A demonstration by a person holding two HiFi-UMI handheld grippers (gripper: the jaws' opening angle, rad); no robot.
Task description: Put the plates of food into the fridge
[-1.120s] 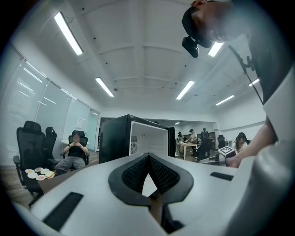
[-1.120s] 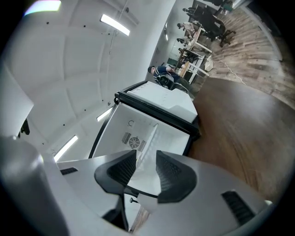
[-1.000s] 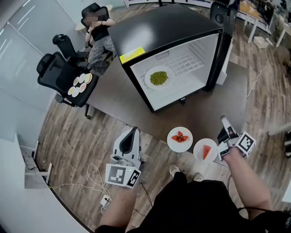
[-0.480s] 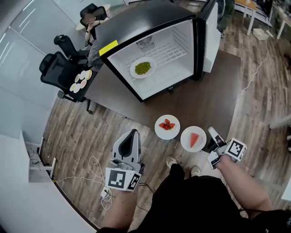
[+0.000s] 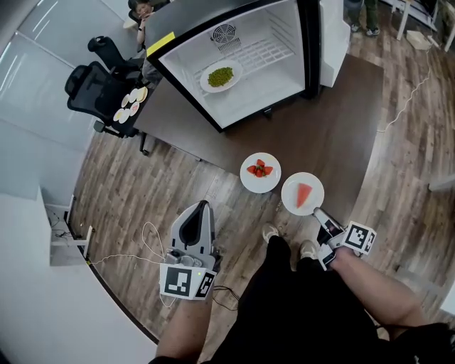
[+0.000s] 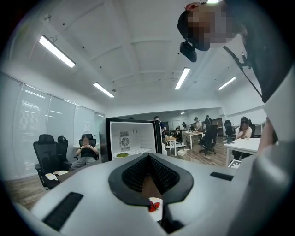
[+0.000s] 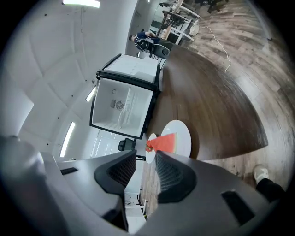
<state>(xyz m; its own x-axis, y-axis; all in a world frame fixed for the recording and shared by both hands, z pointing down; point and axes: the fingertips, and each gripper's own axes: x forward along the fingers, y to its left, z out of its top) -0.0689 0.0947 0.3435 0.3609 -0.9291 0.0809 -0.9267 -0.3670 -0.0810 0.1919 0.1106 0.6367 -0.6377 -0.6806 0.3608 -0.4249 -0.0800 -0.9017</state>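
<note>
Standing by, I count three plates of food and two grippers. One plate, heaped with something green, lies on the wire shelf inside the open fridge, whose white door is swung wide. The other two sit side by side, close but apart, near the front edge of the dark table: a strawberry plate and, to its right, a watermelon plate carrying a single red wedge. The right gripper is just at the near rim of the watermelon plate with its two jaws parted; its own view shows the plate beyond the tips and nothing pressed between the pads. The left gripper hangs off the table's edge over the wooden floor, well apart from both plates, with its jaws brought together at the tips and nothing held. Its view looks level toward the fridge, with the strawberry plate glimpsed low through the hollow between the pads. To the left stand two black office chairs, and several small dishes lie beside them, too small to count surely. One person sits behind the fridge.
</note>
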